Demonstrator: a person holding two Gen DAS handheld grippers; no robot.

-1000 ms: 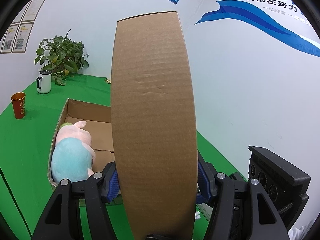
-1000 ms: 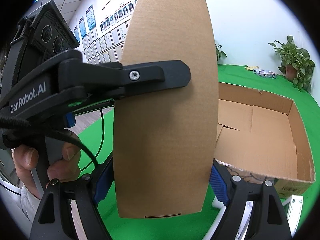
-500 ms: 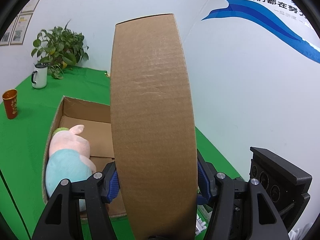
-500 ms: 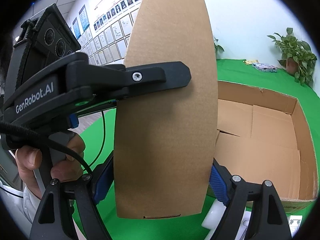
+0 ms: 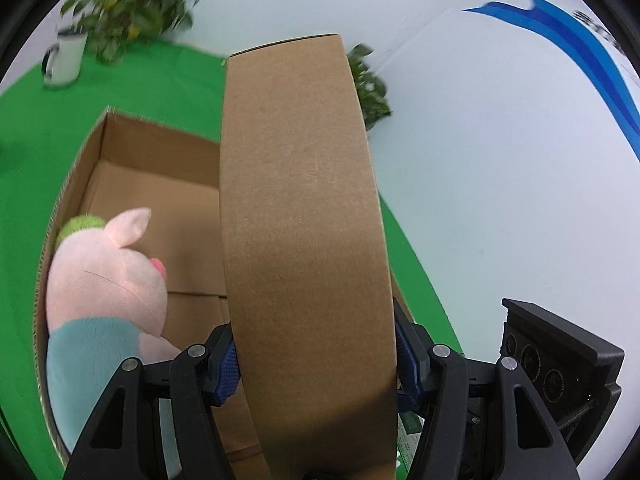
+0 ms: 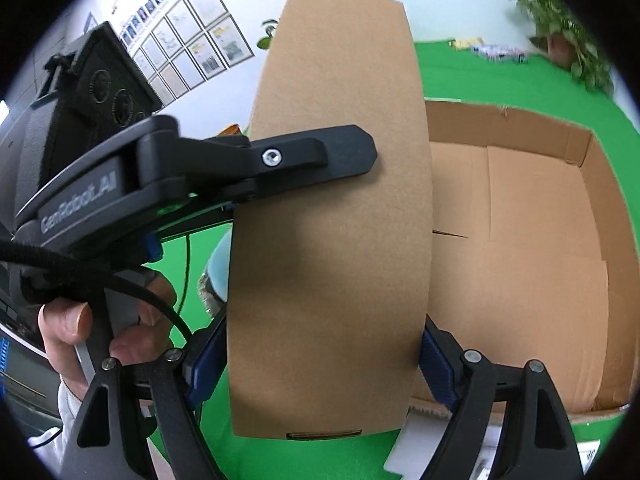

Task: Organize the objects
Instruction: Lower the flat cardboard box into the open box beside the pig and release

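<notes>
In the left wrist view, a closed brown box is held upright by the left claw, whose blue pads are pressed against two opposite faces of it; the claw is partly closed, as far as the box allows. Behind and below the box an open carton is seen on the green table. A plush pig is already lying inside the carton against its left wall, and the rest of the carton floor is bare. At the far edge of the table a white mug and a plant are seen, blurred. A corner of the other device is visible at the lower right.

In the right wrist view, the same box is gripped by the right claw across a wider span, its pads seated on the box's sides. The finger of the left claw is laid across the box's face, and a hand is wrapped round that device's handle. The carton lies just right of the box, its floor empty on this side. Some white paper is seen on the table under the claw.

The task is judged part done: the pig is stowed, while the box is still carried by both claws over the carton's near edge and is not yet set inside
</notes>
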